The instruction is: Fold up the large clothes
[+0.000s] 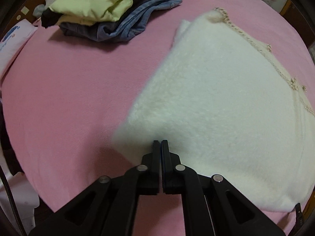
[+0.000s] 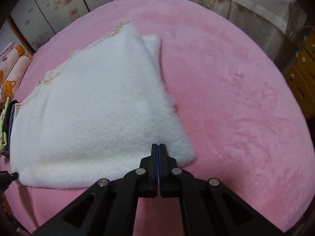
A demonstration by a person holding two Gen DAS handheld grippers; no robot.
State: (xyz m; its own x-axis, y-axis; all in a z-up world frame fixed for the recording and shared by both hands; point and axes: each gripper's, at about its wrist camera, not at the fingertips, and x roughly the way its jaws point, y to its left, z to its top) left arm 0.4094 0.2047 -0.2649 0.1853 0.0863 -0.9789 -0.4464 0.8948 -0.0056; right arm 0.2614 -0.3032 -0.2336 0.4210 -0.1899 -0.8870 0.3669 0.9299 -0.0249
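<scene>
On pink bed (image 2: 236,98), both claws (image 1: 161,142) (image 2: 158,145) clamped on fluffy white garment's (image 2: 98,108) near corners; partly folded, final fold pending.

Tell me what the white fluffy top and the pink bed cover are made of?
The white top looks like thick fleece or faux fur: its surface is fuzzy and matte, with a beaded or crocheted trim along one edge. The pink bed cover looks like soft plush, probably microfleece: it has a short nap that shows brush marks. The exact fibre cannot be told.
</scene>
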